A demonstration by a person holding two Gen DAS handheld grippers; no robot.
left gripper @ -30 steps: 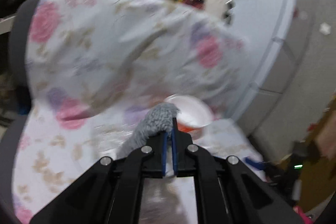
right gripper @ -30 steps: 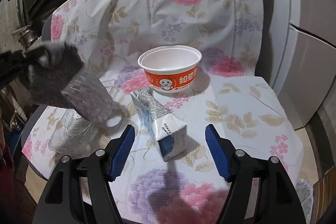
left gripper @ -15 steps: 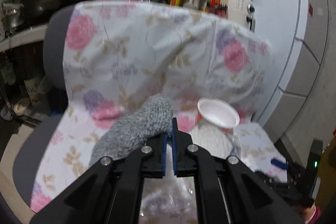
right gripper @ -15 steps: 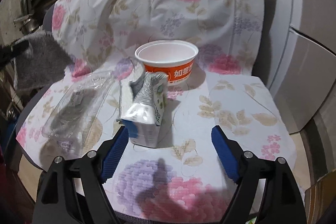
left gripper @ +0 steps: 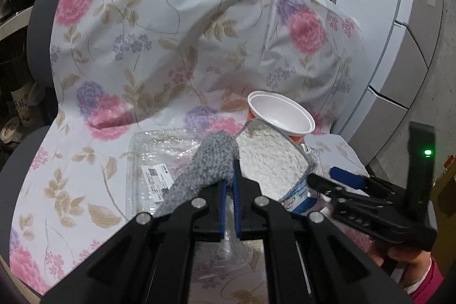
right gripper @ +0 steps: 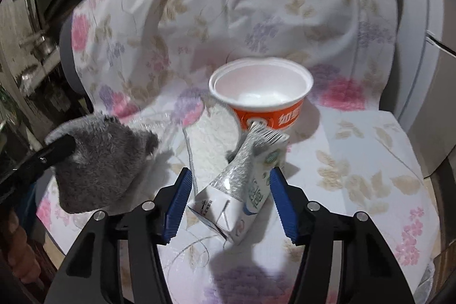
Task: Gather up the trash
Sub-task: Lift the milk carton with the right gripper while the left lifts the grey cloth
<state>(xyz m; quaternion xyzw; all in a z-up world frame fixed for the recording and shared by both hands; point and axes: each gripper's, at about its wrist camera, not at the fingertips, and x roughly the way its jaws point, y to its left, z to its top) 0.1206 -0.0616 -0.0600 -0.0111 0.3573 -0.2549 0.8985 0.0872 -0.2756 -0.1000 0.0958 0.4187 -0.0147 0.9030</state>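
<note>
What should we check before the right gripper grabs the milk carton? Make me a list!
1. Carton between the right gripper fingers: ok, the jaws are closing around it.
2. Pads pressing the carton: not ok, there are gaps on both sides.
3. Carton upright: not ok, it is crumpled and leaning.
4. Left gripper shut on the cloth: ok.
5. Cloth clear of the carton: cannot tell, its white side hangs right beside it.
6. Bowl out of the way: ok, it sits behind the carton.
</note>
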